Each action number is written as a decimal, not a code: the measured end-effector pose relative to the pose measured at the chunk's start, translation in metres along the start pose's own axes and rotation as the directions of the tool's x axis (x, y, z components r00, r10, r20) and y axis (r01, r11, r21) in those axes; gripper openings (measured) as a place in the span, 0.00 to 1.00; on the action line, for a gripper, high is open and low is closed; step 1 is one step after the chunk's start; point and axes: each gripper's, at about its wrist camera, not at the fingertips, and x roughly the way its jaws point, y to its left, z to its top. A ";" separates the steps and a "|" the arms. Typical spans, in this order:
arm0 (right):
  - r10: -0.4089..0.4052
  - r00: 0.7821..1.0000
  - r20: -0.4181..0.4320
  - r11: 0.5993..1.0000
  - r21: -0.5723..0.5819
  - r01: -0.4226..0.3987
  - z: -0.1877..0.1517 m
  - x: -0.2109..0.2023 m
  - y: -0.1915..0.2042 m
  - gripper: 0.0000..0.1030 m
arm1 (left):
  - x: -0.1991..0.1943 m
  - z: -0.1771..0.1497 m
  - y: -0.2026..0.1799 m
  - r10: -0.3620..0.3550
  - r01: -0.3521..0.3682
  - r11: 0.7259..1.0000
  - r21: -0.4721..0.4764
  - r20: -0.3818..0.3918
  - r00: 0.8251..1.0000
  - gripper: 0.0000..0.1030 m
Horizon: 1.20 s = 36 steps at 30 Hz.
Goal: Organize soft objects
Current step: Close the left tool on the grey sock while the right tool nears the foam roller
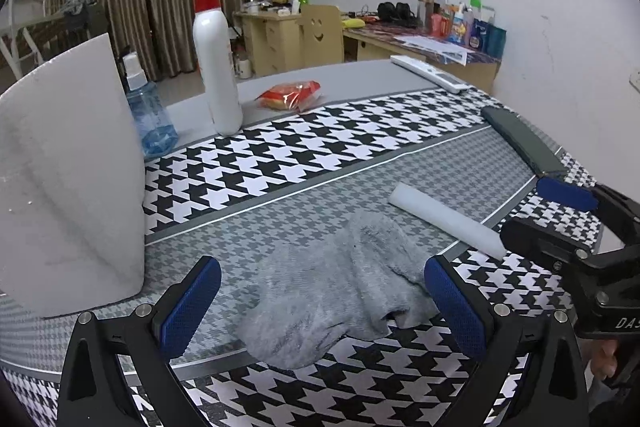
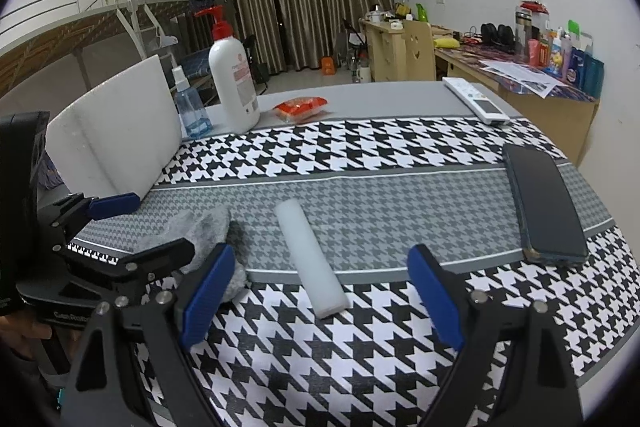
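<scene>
On the worktop (image 2: 360,203), a crumpled grey cloth (image 1: 340,287) is seen between the spread, released jaws of the left gripper (image 1: 320,307), nothing being grasped. At 2 o'clock from the cloth, a white foam roll (image 2: 310,259) is laid flat, framed by the right gripper (image 2: 320,299), whose jaws are likewise parted and unladen. A dark phone (image 2: 544,203) is placed at 2 o'clock of the roll.

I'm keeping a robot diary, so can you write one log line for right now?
left claw: open, around grey cloth | right claw: open, around white foam stick | nothing gripped
</scene>
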 end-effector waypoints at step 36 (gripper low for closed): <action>-0.020 0.994 -0.111 0.997 -0.083 0.010 -0.003 0.030 0.012 0.67 | 0.024 -0.002 0.000 -0.083 0.084 0.996 0.004 -0.078 0.993 0.17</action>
